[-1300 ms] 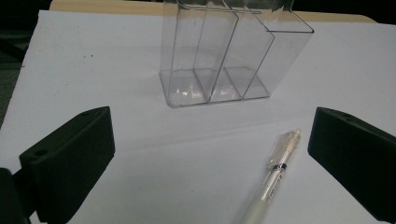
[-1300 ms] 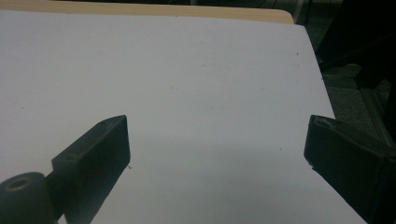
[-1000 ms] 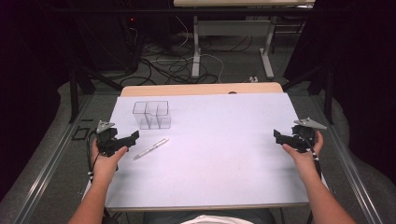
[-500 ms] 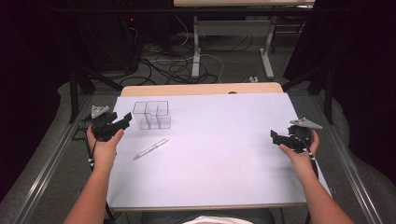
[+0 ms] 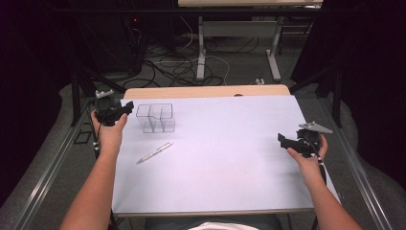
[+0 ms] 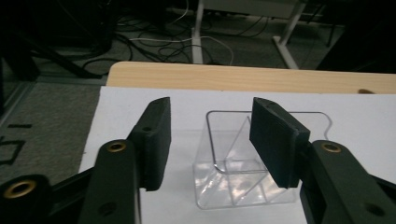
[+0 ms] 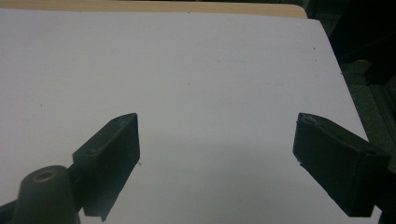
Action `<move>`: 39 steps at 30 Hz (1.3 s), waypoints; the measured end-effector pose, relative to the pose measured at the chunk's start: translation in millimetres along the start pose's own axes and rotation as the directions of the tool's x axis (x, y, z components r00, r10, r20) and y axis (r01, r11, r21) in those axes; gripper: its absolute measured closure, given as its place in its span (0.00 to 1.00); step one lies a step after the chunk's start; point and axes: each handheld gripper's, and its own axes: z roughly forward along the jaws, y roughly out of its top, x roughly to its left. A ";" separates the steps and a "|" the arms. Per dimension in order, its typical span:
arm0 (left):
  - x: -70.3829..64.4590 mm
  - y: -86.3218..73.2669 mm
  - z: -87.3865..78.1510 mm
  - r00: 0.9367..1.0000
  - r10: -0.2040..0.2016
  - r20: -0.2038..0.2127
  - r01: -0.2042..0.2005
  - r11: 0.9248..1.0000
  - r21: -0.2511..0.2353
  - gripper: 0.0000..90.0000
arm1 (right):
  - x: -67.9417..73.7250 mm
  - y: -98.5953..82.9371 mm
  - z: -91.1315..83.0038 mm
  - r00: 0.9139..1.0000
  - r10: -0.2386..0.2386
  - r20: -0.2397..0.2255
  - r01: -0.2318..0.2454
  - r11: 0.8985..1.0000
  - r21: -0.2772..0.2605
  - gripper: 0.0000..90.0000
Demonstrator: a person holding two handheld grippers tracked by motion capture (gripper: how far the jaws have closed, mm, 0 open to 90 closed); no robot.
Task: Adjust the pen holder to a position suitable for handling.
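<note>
A clear plastic organiser box [image 5: 155, 118] with inner dividers stands on the white table sheet [image 5: 230, 143] at the back left. A silver pen [image 5: 154, 153] lies in front of it. My left gripper [image 5: 128, 107] is held just left of the box, open, with nothing between its jaws. In the left gripper view the box [image 6: 252, 163] shows ahead between the open jaws of the left gripper [image 6: 210, 140]. My right gripper [image 5: 281, 141] hovers open near the right edge of the sheet. The right gripper [image 7: 217, 161] has bare white sheet between its jaws.
A wooden table edge [image 5: 206, 92] runs behind the white sheet. Cables and desk legs [image 5: 201, 52] lie on the floor beyond. Metal rails [image 5: 52, 163] flank the table on both sides.
My left gripper has moved back and slightly left, from beside the pen up to the left side of the clear box. The right gripper has shifted a little toward the person.
</note>
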 end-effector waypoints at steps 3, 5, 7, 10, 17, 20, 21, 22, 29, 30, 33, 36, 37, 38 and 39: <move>0.7 2.7 5.2 1.000 -0.010 -0.009 0.010 1.000 -0.005 0.60 | -0.6 -0.1 -0.4 1.000 0.003 -0.003 -0.003 1.000 0.004 0.16; 1.3 3.3 9.4 1.000 -0.018 -0.011 0.018 1.000 -0.003 0.64 | -1.1 -0.4 -0.6 1.000 0.000 -0.002 0.000 1.000 0.004 0.16; 1.4 2.8 13.8 1.000 -0.015 -0.016 0.015 1.000 0.013 0.67 | -0.6 -0.8 -0.4 1.000 0.004 -0.007 -0.004 1.000 0.003 0.16; 0.7 0.7 22.2 1.000 0.002 -0.019 -0.001 0.999 0.044 0.74 | -0.2 -0.9 -0.4 1.000 0.005 -0.010 -0.005 1.000 0.004 0.16; -0.3 -4.5 40.3 0.998 0.046 -0.034 -0.041 0.992 0.121 0.86 | -1.2 -3.0 1.4 1.000 0.010 -0.009 -0.010 1.000 0.020 0.16; 1.5 -5.7 44.7 0.998 0.048 -0.046 -0.041 0.988 0.146 0.91 | -1.5 -3.2 0.7 1.000 0.016 -0.009 -0.016 1.000 0.018 0.16; 2.2 -6.1 46.0 0.997 0.057 -0.043 -0.050 0.987 0.154 0.92 | -1.6 -3.2 0.5 1.000 0.016 -0.010 -0.016 1.000 0.017 0.16; 2.2 -6.8 47.7 0.997 0.063 -0.042 -0.055 0.986 0.156 0.93 | -1.1 -3.3 0.3 1.000 0.023 -0.008 -0.023 1.000 0.018 0.16; 0.0 -10.0 59.2 0.993 0.110 -0.032 -0.102 0.978 0.182 0.99 | -2.1 -4.8 1.1 0.999 0.031 -0.013 -0.030 0.999 0.024 0.16; -0.6 -10.3 60.7 0.993 0.114 -0.032 -0.106 0.976 0.187 1.00 | -1.4 -4.9 1.1 0.999 0.037 -0.014 -0.037 0.999 0.025 0.16; -1.6 -11.4 65.0 0.992 0.122 -0.037 -0.113 0.976 0.188 1.00 | -0.7 -5.1 1.8 0.999 0.036 -0.016 -0.035 0.999 0.028 0.16; -1.4 -11.4 68.0 0.991 0.125 -0.037 -0.116 0.975 0.190 1.00 | -0.2 -5.9 2.9 0.999 0.031 -0.019 -0.031 0.999 0.032 0.16; -1.0 -11.4 68.4 0.992 0.121 -0.036 -0.113 0.976 0.187 1.00 | -0.2 -5.9 2.9 0.999 0.031 -0.019 -0.031 0.999 0.032 0.16; -0.8 -11.3 68.6 0.992 0.121 -0.035 -0.113 0.976 0.187 1.00 | 0.3 -6.0 3.2 0.999 0.034 -0.019 -0.034 0.999 0.033 0.16; -0.3 -11.2 68.8 0.992 0.125 -0.030 -0.117 0.976 0.185 1.00 | 0.4 -6.2 3.2 0.999 0.034 -0.019 -0.034 0.999 0.033 0.16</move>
